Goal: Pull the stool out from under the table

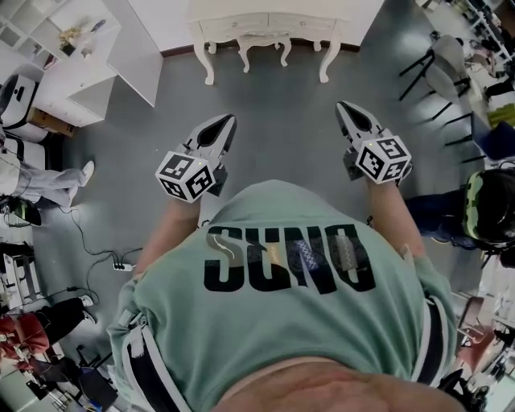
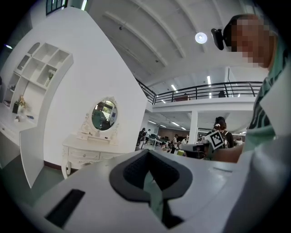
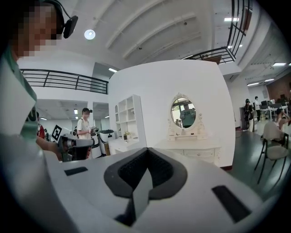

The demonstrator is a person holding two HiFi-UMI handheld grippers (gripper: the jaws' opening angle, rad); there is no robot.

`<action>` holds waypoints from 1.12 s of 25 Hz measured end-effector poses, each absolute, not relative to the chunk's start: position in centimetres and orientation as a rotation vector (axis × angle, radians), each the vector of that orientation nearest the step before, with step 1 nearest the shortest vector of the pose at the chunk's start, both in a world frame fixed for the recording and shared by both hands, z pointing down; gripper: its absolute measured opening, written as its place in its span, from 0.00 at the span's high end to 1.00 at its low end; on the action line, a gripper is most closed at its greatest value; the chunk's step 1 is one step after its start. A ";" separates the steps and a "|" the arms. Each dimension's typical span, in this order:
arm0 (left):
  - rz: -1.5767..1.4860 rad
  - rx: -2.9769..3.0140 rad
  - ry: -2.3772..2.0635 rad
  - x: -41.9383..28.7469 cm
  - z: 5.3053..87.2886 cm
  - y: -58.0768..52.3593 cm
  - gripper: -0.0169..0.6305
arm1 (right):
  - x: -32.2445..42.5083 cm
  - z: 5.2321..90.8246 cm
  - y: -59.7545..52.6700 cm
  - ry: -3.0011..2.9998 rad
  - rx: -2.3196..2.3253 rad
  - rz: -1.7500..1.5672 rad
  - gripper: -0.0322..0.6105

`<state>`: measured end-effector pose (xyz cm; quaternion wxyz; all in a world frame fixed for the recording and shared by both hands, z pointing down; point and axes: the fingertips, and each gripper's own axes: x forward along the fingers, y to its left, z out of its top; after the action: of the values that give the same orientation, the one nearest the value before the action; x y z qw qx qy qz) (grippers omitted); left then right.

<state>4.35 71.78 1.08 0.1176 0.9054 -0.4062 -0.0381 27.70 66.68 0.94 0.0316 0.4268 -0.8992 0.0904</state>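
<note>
Stool, under table, stands beyond left gripper and right gripper.

- The carved wooden dressing table is white all over, and the small curved-leg stool tucked under it is the same white.
- The smooth floor is a plain mid grey.
- The dark skirting strip at the foot of the white wall is reddish brown.
- The left gripper and the right gripper have white shells with black inner pads.
- Each gripper's cube carries black-and-white square markers.
- The person's loose shirt is mint green, with large black letters across it.
- The open shelf unit is white.
- The slim chair at the right has a pale grey seat on thin black legs.
</note>
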 end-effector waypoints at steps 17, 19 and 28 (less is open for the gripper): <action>-0.133 2.629 -1.187 13.4 3.2 69.6 0.98 | 34.9 2.5 65.4 -2.778 1.193 0.251 0.97; -0.132 2.618 -1.198 12.7 3.5 68.2 0.98 | 34.2 2.8 63.8 -2.781 1.172 0.259 0.97; -0.147 2.612 -1.155 5.1 7.1 54.5 0.98 | 26.1 5.6 51.0 -2.766 1.170 0.254 0.97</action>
<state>5.12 54.52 7.13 0.1406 0.9043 -0.3998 -0.0507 26.14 50.98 5.59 0.0636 0.3875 -0.9158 0.0840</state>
